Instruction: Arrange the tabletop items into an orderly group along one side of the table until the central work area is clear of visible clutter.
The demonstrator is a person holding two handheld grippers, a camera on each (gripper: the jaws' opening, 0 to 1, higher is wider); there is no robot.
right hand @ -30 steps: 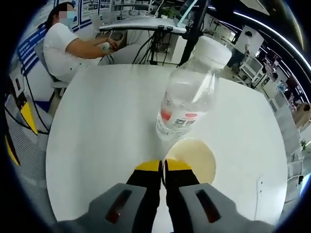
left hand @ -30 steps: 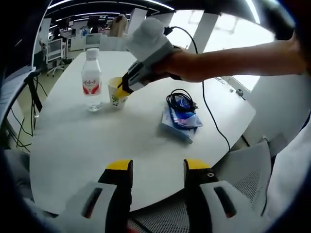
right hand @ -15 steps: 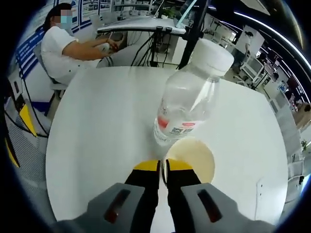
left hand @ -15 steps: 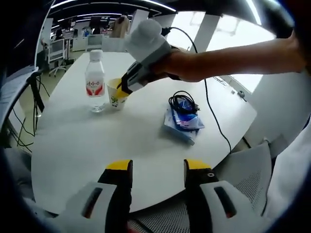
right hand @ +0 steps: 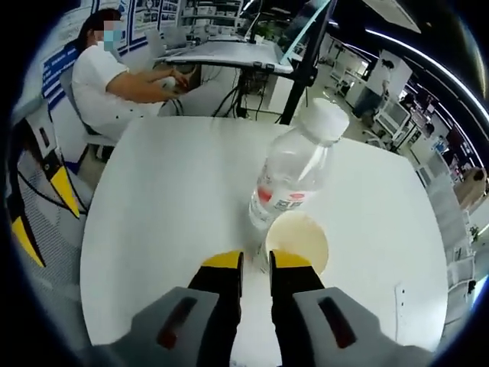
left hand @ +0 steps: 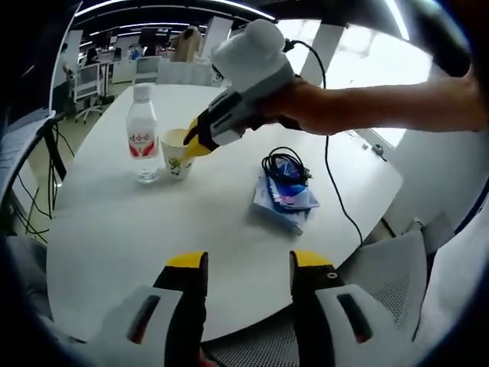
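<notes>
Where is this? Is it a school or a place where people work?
Probably an open office. A person sits working at a desk, more desks and chairs stand further back, and long ceiling lights run overhead.

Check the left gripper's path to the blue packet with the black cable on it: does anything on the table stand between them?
Nothing visible does. In the left gripper view, bare white table lies between the left gripper and the blue packet. The paper cup and water bottle stand off to the side, further away.
</notes>
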